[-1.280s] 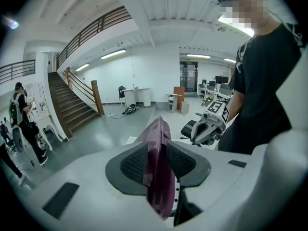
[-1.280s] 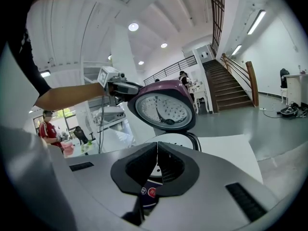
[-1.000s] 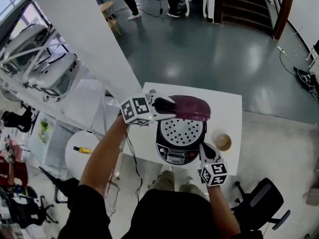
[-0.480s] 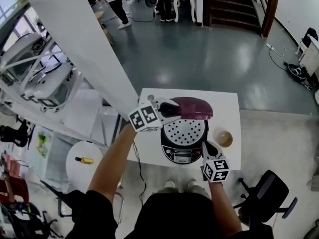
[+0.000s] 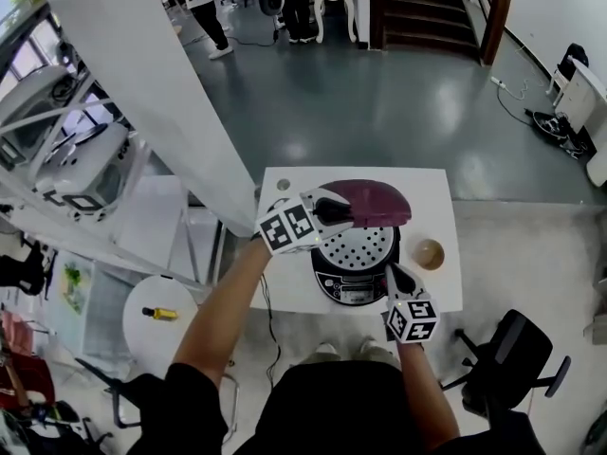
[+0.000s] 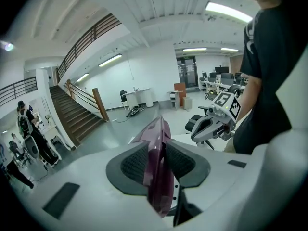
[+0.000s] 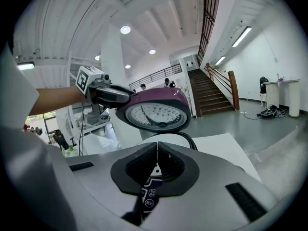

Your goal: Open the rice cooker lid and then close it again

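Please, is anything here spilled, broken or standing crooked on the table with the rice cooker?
Nothing stands out. The rice cooker stands straight on the white table with its purple lid raised. The lid's edge is between the jaws of the left gripper, which have just been closing. The cup beside the cooker is upright, and nothing is spilled.

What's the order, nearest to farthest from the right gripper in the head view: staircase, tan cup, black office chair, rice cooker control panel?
1. Control panel: at the right gripper's tips, left side.
2. Tan cup: on the table, just ahead.
3. Black office chair: on the floor, right.
4. Staircase: farthest, beyond the table.
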`<state>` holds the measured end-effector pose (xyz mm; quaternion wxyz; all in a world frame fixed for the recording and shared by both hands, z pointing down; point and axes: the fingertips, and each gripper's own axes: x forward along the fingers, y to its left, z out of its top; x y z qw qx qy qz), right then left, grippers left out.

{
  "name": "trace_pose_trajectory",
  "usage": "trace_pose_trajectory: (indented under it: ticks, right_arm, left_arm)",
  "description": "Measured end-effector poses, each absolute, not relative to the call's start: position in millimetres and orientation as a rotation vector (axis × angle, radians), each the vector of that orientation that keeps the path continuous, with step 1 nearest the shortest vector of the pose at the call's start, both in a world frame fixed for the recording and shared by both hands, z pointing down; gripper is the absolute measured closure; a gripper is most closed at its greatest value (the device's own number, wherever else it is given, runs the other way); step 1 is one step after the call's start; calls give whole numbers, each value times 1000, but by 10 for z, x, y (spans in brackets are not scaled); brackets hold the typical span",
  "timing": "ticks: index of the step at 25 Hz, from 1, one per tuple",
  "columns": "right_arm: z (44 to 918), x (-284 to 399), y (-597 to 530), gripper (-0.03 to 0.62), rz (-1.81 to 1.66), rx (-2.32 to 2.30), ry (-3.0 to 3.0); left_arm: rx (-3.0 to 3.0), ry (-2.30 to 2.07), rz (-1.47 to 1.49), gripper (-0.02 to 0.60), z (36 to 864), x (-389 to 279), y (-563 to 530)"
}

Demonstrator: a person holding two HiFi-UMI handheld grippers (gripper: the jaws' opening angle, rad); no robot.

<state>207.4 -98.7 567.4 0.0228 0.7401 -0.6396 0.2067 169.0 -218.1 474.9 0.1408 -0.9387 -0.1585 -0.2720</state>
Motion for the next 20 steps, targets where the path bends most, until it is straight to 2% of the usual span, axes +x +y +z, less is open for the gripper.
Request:
trace_pose_trajectory:
  ticks: [20]
  right_arm:
    - [5787,1854,-835,592,663,2321,-1941]
  left_arm:
    - [-2691,-376,-908,482,5030,1562,-1939]
